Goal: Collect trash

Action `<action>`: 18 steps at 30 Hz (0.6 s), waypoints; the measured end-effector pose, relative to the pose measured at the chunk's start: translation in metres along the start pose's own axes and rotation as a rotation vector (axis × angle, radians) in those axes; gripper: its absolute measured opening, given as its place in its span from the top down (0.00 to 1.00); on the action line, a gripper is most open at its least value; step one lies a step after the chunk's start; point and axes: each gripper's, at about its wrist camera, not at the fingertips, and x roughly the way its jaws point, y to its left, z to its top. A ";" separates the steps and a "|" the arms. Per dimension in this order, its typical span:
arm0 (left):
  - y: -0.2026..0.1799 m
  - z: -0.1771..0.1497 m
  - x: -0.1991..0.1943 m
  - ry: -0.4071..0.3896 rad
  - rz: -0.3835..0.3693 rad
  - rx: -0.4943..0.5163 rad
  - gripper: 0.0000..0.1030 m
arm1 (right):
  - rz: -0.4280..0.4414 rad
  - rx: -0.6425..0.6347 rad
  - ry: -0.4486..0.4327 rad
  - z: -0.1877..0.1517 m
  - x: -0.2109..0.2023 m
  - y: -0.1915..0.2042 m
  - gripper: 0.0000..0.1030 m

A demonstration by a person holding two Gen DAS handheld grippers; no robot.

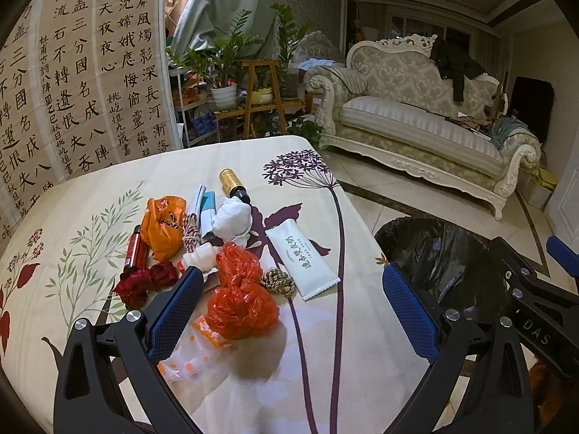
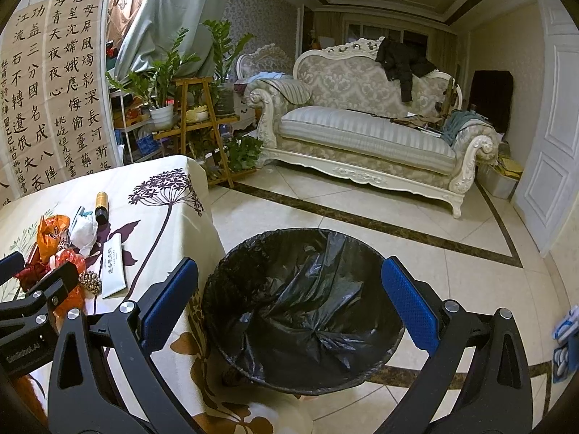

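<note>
Both hand-held grippers are standing wide open and gripping nothing. From its own camera, the left hand-held gripper (image 1: 292, 309) is hovering low over the surface (image 1: 362, 361), its left blue pad (image 1: 173, 311) covering part of a dark red fabric scrunchie (image 1: 139, 284) and the lower edge of a small white jar (image 1: 197, 258). An orange-red plastic bag (image 1: 239, 300) is lying between its fingers, nearer the left one, and a white wrapper with orange dots (image 1: 188, 356) is disappearing under that finger's frame.

Behind these, the trash is lying piled together: an orange plastic bag (image 1: 163, 228), a red tube (image 1: 135, 249) half hidden by it, a twisted red-and-white cord (image 1: 191, 233), a crumpled white tissue (image 1: 233, 220), a gold-capped dark bottle (image 1: 234, 185), a braided tan knot (image 1: 278, 282) and a pale green sachet (image 1: 302, 264). A white-and-teal packet (image 1: 207, 209) is too overlapped to identify.

The right hand-held gripper (image 2: 289, 303) is hanging over the trash bin (image 2: 304, 311), which is standing on the tiled floor (image 2: 452, 260) just beside the surface's edge, lined with a black bag. The bin's bottom is hard to read among the liner's folds. Something blue and white at the right wrist view's right edge is cut off and unclear.
</note>
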 end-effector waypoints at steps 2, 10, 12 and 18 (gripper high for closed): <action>0.003 -0.002 -0.001 -0.001 0.003 0.004 0.06 | 0.006 -0.003 0.003 -0.001 0.001 0.003 0.04; 0.031 -0.010 -0.010 -0.008 0.028 -0.033 0.06 | 0.053 -0.028 0.018 -0.003 0.002 0.025 0.04; 0.040 -0.012 -0.011 -0.004 0.040 -0.034 0.07 | 0.069 -0.026 0.024 -0.004 0.001 0.030 0.04; 0.064 -0.023 -0.018 0.007 0.066 -0.036 0.07 | 0.108 -0.064 0.053 -0.009 0.002 0.051 0.04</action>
